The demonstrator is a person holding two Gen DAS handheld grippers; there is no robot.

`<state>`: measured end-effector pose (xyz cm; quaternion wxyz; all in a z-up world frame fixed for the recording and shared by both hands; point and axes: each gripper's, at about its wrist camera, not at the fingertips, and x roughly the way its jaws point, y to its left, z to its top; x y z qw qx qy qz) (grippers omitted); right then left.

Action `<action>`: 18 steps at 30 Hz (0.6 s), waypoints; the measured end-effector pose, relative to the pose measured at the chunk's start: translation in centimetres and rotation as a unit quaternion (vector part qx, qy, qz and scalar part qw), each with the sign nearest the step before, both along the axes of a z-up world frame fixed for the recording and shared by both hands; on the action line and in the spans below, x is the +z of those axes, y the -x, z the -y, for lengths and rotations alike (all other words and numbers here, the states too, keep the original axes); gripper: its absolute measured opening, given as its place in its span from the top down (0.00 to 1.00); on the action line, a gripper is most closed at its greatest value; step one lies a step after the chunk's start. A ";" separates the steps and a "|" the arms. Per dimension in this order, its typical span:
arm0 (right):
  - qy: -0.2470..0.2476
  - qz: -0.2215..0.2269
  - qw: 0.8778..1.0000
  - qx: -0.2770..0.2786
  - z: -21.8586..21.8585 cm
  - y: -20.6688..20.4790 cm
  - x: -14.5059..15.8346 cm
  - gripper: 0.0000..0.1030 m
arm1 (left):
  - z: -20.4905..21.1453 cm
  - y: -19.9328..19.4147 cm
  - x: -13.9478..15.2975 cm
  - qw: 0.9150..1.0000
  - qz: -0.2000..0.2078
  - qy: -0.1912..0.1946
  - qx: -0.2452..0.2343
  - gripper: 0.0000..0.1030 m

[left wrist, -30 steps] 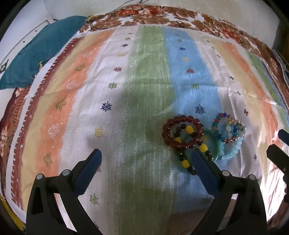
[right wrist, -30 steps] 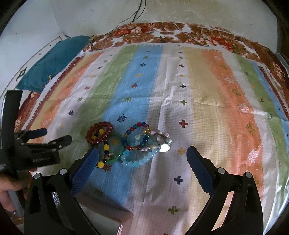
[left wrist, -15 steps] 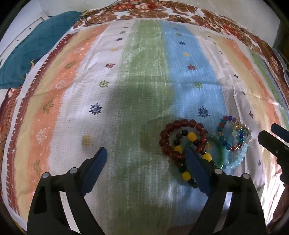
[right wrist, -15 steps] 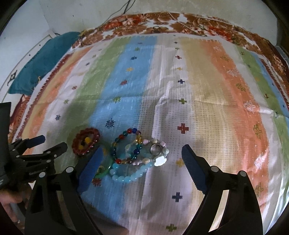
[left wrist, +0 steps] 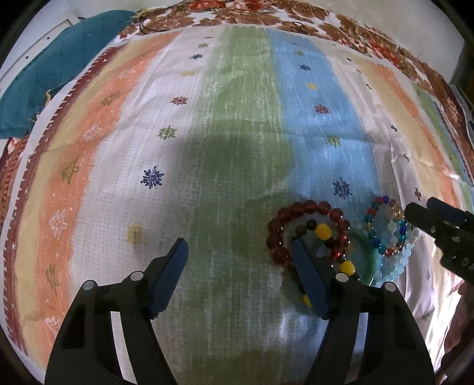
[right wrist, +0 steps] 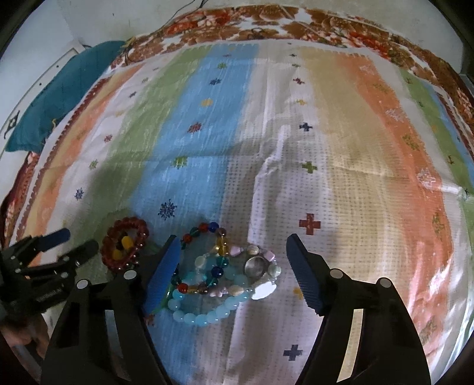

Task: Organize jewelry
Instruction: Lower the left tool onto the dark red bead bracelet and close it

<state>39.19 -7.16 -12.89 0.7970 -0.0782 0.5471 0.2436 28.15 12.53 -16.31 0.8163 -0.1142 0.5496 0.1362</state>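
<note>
Striped bedspread (right wrist: 340,133) – white wall (right wrist: 124,20) behind

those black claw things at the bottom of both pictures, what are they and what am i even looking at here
They are hand-held grippers, one in each of a person's hands, each with a wide-angle camera looking along its two blue-padded fingers. One picture is from the left gripper, the other from the right gripper; each also shows the other at its edge.

Both point down at a striped cloth with a heap of jewelry: a dark red bead bracelet, a black and yellow bead strand, a green bangle, a multicoloured bead bracelet, a pale blue bead bracelet and a silver ring.

Nothing is held yet. Both sets of jaws have just been closing: the right's stand around the heap's right-hand part, the left's over mostly bare cloth.
</note>
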 end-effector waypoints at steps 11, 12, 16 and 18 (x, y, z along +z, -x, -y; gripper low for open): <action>0.015 -0.024 1.000 -0.004 -1.0 -1.3 -2.4 0.50 | -0.2 -1.0 -1.5 1.000 -0.011 0.008 -0.011 0.43; 0.016 -0.023 1.000 -0.004 -1.1 -1.3 -2.6 0.51 | -0.1 -1.1 -1.6 1.000 -0.011 0.007 -0.015 0.43; 0.026 -0.014 1.000 0.000 -1.4 -1.4 -2.7 0.58 | 0.1 -1.3 -2.2 1.000 -0.018 0.006 -0.022 0.40; 0.029 -0.013 0.999 0.002 -1.6 -1.4 -2.8 0.64 | 0.5 -1.5 -2.5 0.999 -0.023 -0.009 -0.033 0.40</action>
